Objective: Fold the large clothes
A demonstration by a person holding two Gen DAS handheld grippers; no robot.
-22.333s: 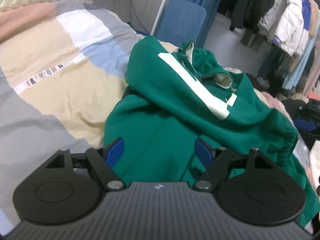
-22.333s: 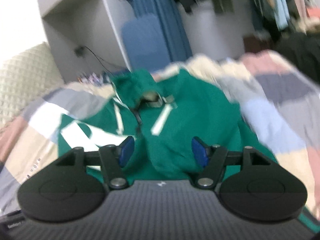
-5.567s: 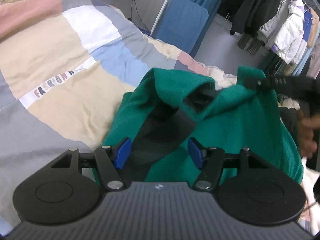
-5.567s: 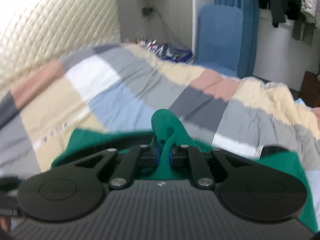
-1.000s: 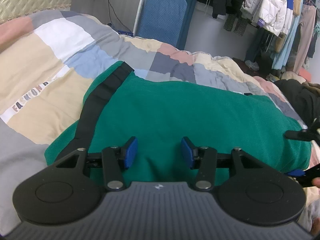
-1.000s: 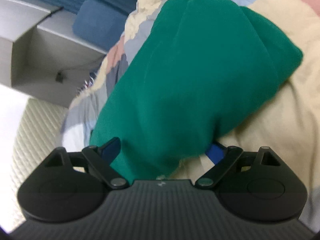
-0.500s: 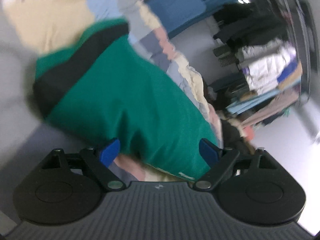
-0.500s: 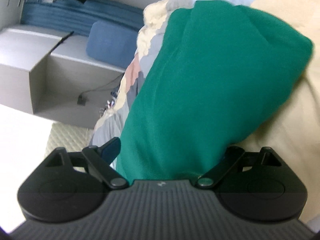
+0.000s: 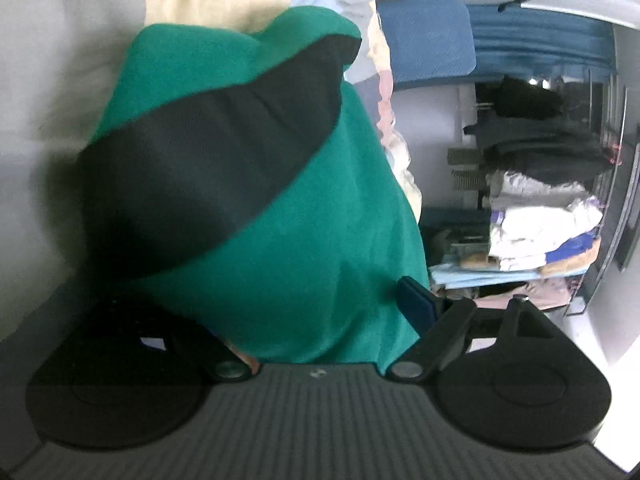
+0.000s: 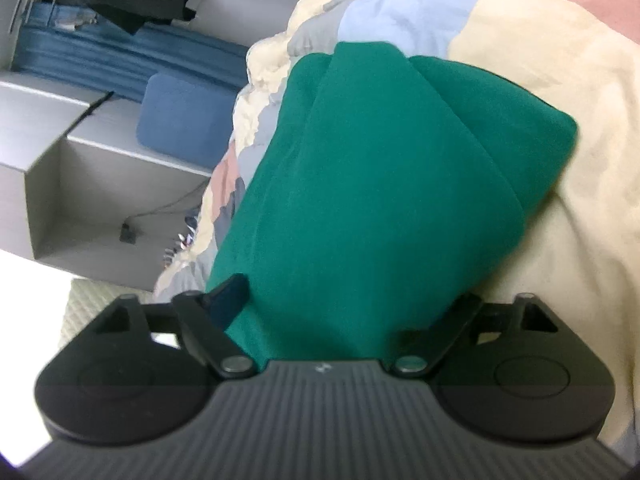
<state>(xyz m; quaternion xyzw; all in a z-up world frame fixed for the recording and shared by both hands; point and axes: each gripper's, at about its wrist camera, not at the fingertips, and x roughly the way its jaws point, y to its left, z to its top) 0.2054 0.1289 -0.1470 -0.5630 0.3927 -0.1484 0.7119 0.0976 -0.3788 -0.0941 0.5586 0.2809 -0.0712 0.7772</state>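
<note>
The folded garment (image 9: 312, 216) lies on the bed (image 10: 560, 60) as a long green bundle, one end inside each gripper's jaws and its long axis running straight ahead from both. The left gripper (image 9: 312, 312) stands spread and has just been opening; the right gripper (image 10: 332, 312) is spread too, just narrowing, not pinching the cloth between

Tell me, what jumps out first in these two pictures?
A folded green sweatshirt fills the middle of both views, lying on a patchwork duvet. In the left view a broad black band crosses it. Behind, a crowded clothes rack lines the wall.
</note>
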